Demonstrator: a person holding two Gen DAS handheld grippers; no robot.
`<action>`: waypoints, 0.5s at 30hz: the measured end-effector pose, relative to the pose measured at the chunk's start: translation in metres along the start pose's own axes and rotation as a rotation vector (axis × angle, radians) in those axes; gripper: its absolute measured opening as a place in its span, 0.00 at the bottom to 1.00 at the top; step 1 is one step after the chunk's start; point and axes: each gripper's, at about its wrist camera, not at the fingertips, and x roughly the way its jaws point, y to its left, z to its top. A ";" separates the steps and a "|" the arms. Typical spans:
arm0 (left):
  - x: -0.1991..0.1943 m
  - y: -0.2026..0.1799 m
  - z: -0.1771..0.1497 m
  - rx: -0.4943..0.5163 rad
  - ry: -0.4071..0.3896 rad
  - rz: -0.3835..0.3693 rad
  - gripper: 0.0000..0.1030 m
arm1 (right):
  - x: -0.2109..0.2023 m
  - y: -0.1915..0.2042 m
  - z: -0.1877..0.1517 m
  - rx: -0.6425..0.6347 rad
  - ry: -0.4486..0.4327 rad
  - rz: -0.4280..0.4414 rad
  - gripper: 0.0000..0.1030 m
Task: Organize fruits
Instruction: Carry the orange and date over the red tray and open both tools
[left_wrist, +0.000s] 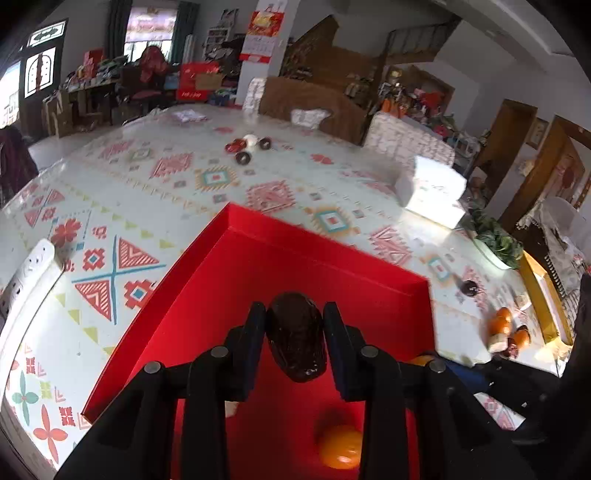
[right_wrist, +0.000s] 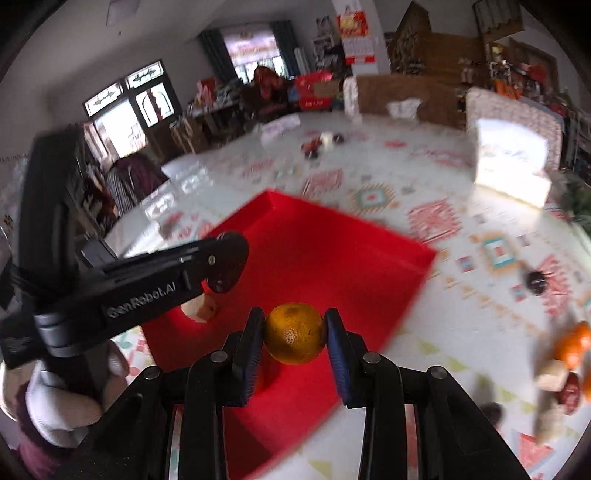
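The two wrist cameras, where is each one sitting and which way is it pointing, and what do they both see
Left wrist: rides the left gripper, looking down along its fingers into the red box; the gripper clamps a dark date.
Right wrist: rides the right gripper, facing forward over the box's near edge, clamping an orange; the left gripper's body and the person's gloved hand show at the left.
Shared: the red box, the patterned tablecloth, the white tissue box and the loose fruit pile.

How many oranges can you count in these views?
4 oranges: one in the right gripper, one in the red box, two on the table; others may be hidden.
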 end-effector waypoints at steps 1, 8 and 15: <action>0.004 0.004 0.000 -0.010 0.007 0.000 0.30 | 0.008 0.001 -0.001 -0.006 0.011 -0.004 0.35; 0.015 0.014 -0.001 -0.046 0.032 -0.005 0.30 | 0.036 0.005 -0.005 -0.037 0.041 -0.029 0.37; 0.003 0.007 0.000 -0.043 0.012 -0.012 0.43 | 0.017 0.004 -0.002 -0.031 0.001 -0.023 0.37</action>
